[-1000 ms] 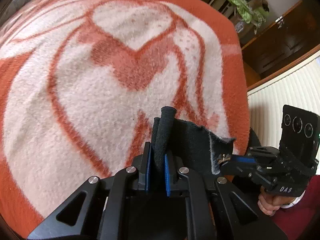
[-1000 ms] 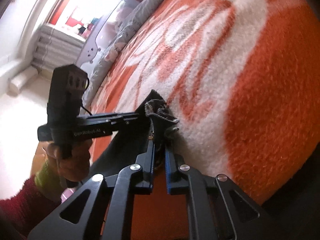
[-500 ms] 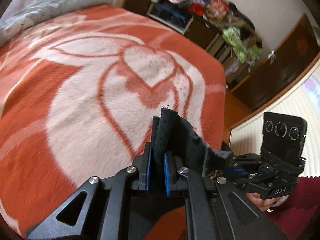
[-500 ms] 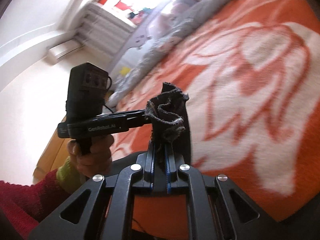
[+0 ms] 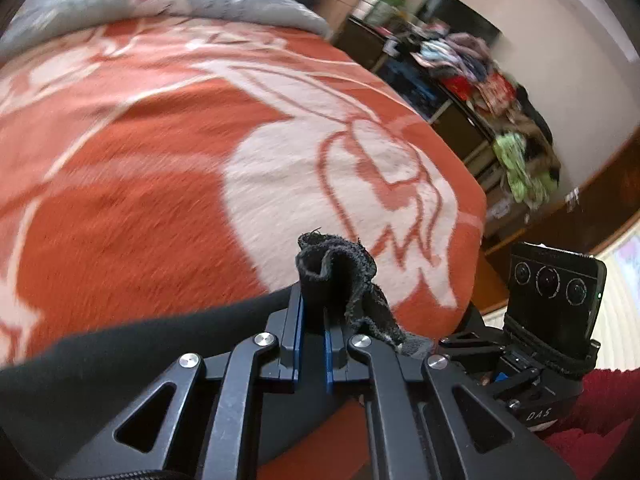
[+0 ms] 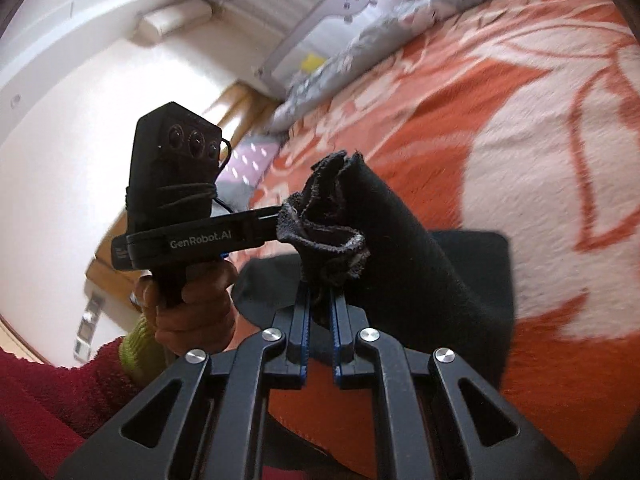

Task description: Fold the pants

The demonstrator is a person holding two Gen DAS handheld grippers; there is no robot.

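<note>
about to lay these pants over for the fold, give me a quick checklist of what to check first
1. Left gripper hold: jaws shut on a bunched edge of the black fleece pants. ok
2. Right gripper hold: jaws shut on another bunched edge of the same pants. ok
3. Held edges lifted above the orange and white patterned blanket. ok
4. Rest of the pants: dark cloth trails down onto the blanket below both grippers. ok
5. Blanket ahead free of other items in the part seen. ok
6. The two held edges matched and even: fabric is crumpled at both grips. cannot tell
</note>
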